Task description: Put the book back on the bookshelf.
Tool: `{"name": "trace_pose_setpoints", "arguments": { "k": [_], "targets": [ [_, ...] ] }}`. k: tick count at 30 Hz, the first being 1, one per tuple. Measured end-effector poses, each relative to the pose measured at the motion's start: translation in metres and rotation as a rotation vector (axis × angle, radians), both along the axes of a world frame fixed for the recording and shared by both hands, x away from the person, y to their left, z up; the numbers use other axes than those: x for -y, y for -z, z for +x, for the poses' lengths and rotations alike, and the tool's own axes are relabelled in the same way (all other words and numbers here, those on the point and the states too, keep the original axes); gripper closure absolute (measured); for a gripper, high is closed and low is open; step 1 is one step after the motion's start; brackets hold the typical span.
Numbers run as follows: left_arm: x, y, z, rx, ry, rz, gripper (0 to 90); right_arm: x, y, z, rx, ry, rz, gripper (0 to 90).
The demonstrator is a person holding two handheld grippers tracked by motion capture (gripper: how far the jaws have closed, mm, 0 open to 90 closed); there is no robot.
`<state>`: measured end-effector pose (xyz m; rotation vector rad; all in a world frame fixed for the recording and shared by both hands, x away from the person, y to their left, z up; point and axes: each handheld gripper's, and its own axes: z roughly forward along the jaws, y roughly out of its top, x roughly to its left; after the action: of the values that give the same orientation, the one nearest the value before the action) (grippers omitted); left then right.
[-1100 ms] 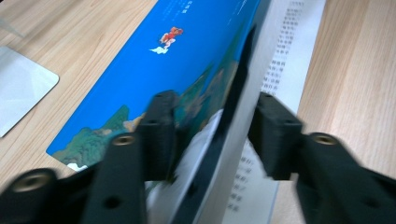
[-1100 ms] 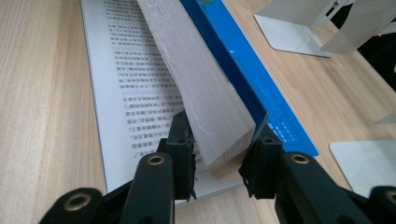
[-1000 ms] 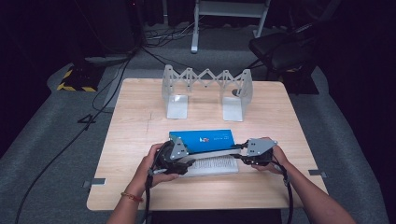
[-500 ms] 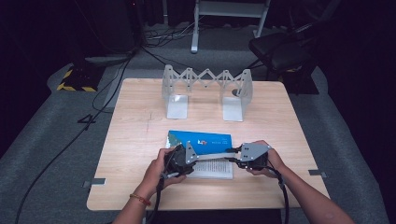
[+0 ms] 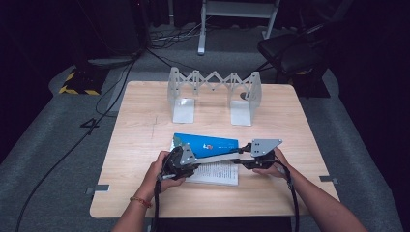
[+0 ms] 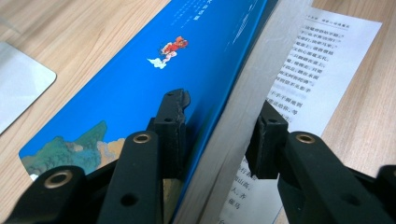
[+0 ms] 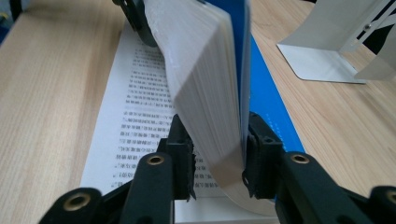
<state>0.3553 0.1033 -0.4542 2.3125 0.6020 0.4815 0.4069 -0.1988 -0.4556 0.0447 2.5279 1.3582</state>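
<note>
Closing on the raised book block from both ends.
Left gripper jaws have just been closing onto the book; right gripper clamps it, ready to shut the pages.

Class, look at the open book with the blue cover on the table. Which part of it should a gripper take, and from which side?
Probably the raised block of pages with the blue cover, at its short ends, one gripper from each side. That block stands up off the printed page lying flat, so jaws can straddle its thickness, as the left gripper and right gripper do.
</note>
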Motion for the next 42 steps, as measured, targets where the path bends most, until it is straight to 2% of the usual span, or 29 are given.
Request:
{"name": "trace_pose_setpoints", "arguments": {
  "k": [2, 4, 6, 9, 11, 12, 13, 14, 15, 16, 17, 18, 20, 21, 22, 23, 24, 26, 29, 32, 33, 34, 35, 39, 40, 42],
  "targets": [
    [0.003, -0.002, 0.000, -0.004, -0.017, -0.049, 58.1, -0.002, -0.005, -0.006, 0.037, 0.010, -0.041, 69.8],
    [0.011, -0.007, 0.001, 0.007, -0.020, -0.051, 53.2, -0.003, -0.010, -0.010, 0.051, 0.012, -0.050, 71.3],
    [0.022, -0.011, 0.000, 0.001, 0.000, -0.067, 47.3, -0.001, -0.013, -0.014, 0.051, 0.020, -0.047, 71.9],
    [0.041, -0.011, -0.004, 0.026, 0.003, -0.033, 42.1, -0.001, -0.014, -0.018, 0.058, 0.030, -0.060, 72.1],
    [0.046, -0.011, -0.006, 0.041, -0.020, -0.016, 41.4, -0.001, -0.015, -0.020, 0.054, 0.040, -0.063, 72.3],
    [0.047, -0.010, -0.006, 0.049, -0.030, -0.018, 42.3, 0.000, -0.015, -0.020, 0.053, 0.043, -0.064, 72.3],
    [0.046, -0.010, -0.006, 0.066, -0.040, -0.019, 47.3, 0.000, -0.016, -0.021, 0.051, 0.045, -0.065, 72.3],
    [0.046, -0.010, -0.006, 0.066, -0.040, -0.019, 52.9, 0.000, -0.016, -0.021, 0.051, 0.048, -0.065, 72.1],
    [0.043, -0.009, -0.006, 0.049, -0.018, -0.044, 56.0, -0.001, -0.016, -0.021, 0.053, 0.051, -0.068, 72.0],
    [0.041, -0.008, -0.006, 0.045, -0.009, -0.045, 57.5, -0.001, -0.016, -0.022, 0.057, 0.051, -0.071, 71.8],
    [0.041, -0.008, -0.006, 0.045, -0.009, -0.045, 60.0, -0.001, -0.016, -0.022, 0.057, 0.051, -0.071, 71.8],
    [0.040, -0.006, -0.007, 0.054, 0.016, -0.058, 62.8, -0.003, -0.017, -0.022, 0.057, 0.058, -0.078, 68.0],
    [0.038, -0.005, -0.006, 0.056, 0.019, -0.070, 64.5, -0.003, -0.018, -0.021, 0.042, 0.063, -0.066, 65.6],
    [0.035, -0.003, -0.006, 0.059, 0.017, -0.100, 67.1, 0.002, -0.021, -0.018, 0.022, 0.081, -0.011, 57.8],
    [0.033, -0.004, -0.005, 0.056, 0.019, -0.108, 68.0, 0.006, -0.023, -0.017, 0.014, 0.100, 0.026, 51.3],
    [0.032, -0.003, -0.005, 0.053, 0.018, -0.124, 68.2, 0.010, -0.025, -0.015, 0.005, 0.111, 0.049, 46.3],
    [0.030, -0.004, -0.005, 0.051, 0.017, -0.138, 68.3, 0.016, -0.027, -0.013, -0.012, 0.117, 0.069, 45.6],
    [0.026, -0.006, -0.004, 0.050, 0.009, -0.169, 68.9, 0.032, -0.027, -0.008, -0.017, 0.164, 0.088, 41.6],
    [0.019, -0.009, -0.003, 0.046, 0.010, -0.212, 69.4, 0.052, -0.017, 0.005, -0.059, 0.249, 0.075, 38.7],
    [0.011, -0.012, -0.003, 0.038, -0.004, -0.264, 69.8, 0.061, -0.003, 0.017, -0.068, 0.306, 0.008, 37.2],
    [0.011, -0.012, -0.003, 0.038, -0.004, -0.264, 70.1, 0.062, 0.003, 0.021, -0.072, 0.330, -0.013, 36.9],
    [0.008, -0.014, -0.003, 0.036, -0.009, -0.286, 70.1, 0.062, 0.003, 0.021, -0.072, 0.330, -0.013, 36.9],
    [0.003, -0.016, -0.003, 0.038, -0.013, -0.309, 70.5, 0.062, 0.015, 0.030, -0.157, 0.341, -0.009, 35.5],
    [-0.003, -0.017, -0.003, 0.025, -0.004, -0.344, 70.7, 0.048, 0.029, 0.032, -0.142, 0.330, -0.066, 35.4],
    [-0.003, -0.017, -0.003, 0.025, -0.004, -0.344, 70.7, 0.048, 0.029, 0.032, -0.142, 0.330, -0.066, 35.4],
    [-0.004, -0.017, -0.002, 0.025, -0.001, -0.346, 70.7, 0.038, 0.041, 0.035, -0.183, 0.302, -0.066, 34.7]
  ]
}}
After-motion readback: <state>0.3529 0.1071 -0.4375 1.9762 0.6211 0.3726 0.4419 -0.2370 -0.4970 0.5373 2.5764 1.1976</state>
